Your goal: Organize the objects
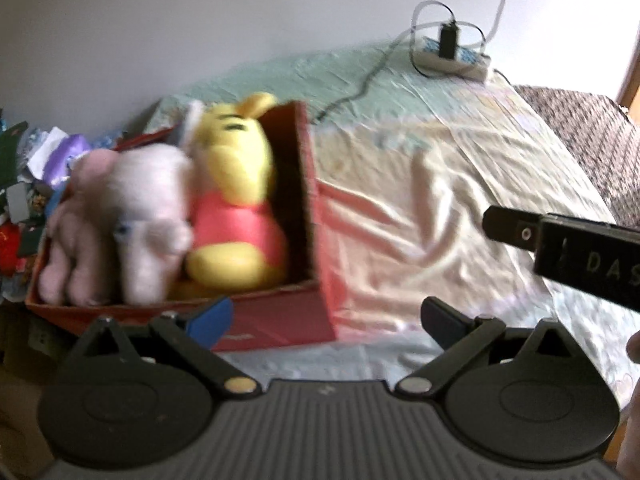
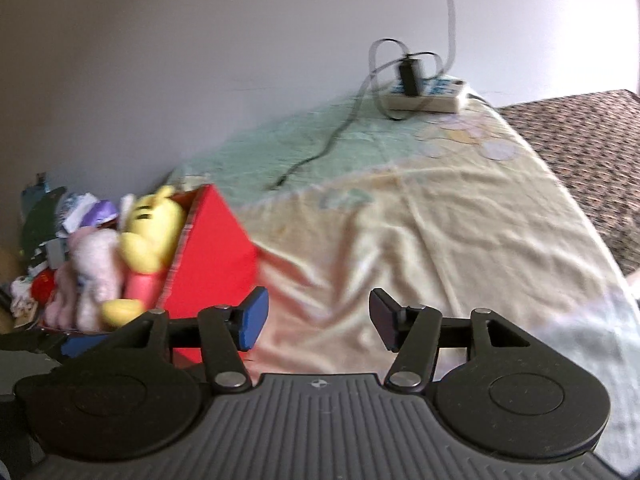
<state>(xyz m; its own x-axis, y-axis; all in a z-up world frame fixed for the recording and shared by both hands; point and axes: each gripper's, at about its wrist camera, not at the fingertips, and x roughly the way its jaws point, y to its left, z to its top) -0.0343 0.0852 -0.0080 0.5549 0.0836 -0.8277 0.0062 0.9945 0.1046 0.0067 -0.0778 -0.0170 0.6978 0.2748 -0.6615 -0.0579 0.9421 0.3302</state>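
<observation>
A red box (image 1: 280,320) stands on the bed at the left and holds a yellow bear plush with a red shirt (image 1: 236,200) and a pale pink plush (image 1: 132,220). My left gripper (image 1: 326,320) is open and empty just in front of the box's near right corner. The right gripper's body (image 1: 568,248) shows at the right edge of the left wrist view. In the right wrist view the box (image 2: 216,248), the bear (image 2: 148,240) and the pink plush (image 2: 92,272) sit at the left. My right gripper (image 2: 316,320) is open and empty over the sheet, right of the box.
A wrinkled cream and green sheet (image 1: 440,200) covers the bed. A white power strip with a black plug and cables (image 1: 452,56) lies at the far end by the wall. A pile of clutter (image 1: 28,184) lies left of the box. A patterned brown blanket (image 1: 592,136) lies at the right.
</observation>
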